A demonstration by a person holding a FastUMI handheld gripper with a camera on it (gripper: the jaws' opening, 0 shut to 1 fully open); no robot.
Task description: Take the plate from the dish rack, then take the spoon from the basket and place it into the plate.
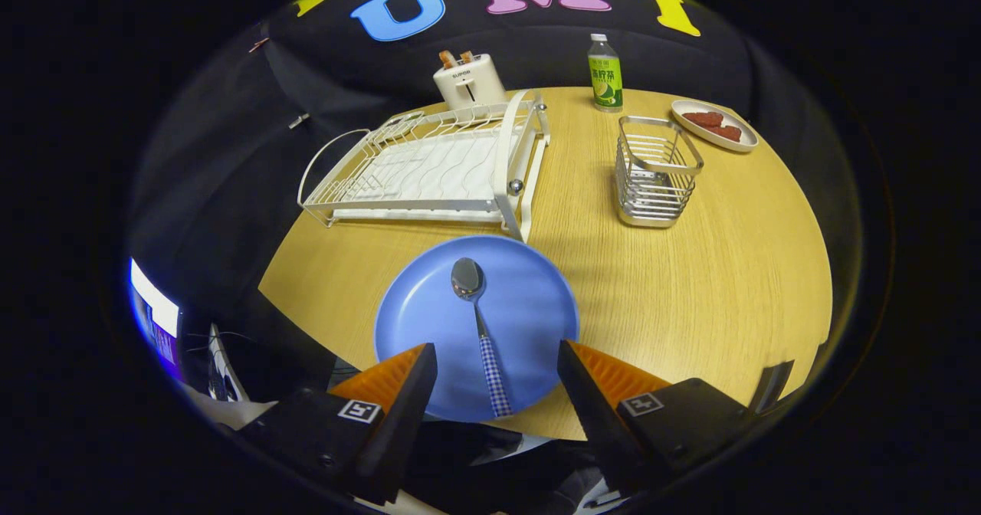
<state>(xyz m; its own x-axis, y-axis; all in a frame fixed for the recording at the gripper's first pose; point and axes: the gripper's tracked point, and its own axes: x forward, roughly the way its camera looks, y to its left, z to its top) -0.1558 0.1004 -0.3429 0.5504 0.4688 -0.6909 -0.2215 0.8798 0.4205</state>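
Note:
A blue plate [521, 308] lies flat on the wooden table [690, 293], near its front edge and just ahead of my fingers. On the plate rests a spoon [479, 323], bowl pointing away, its blue-and-white checked handle reaching back toward me. My gripper [497, 373] is open, its two orange-and-black fingers spread wide either side of the handle's end, touching nothing. Beyond the plate stands the white wire dish rack [437, 166], with no dishes in it. To its right sits the metal wire basket [657, 172].
A white toaster [469, 80] with bread in its slots stands behind the rack. A green-labelled bottle [605, 73] and a small white plate with red pieces [713, 125] sit at the back right. The table's rounded front edge is close below the blue plate.

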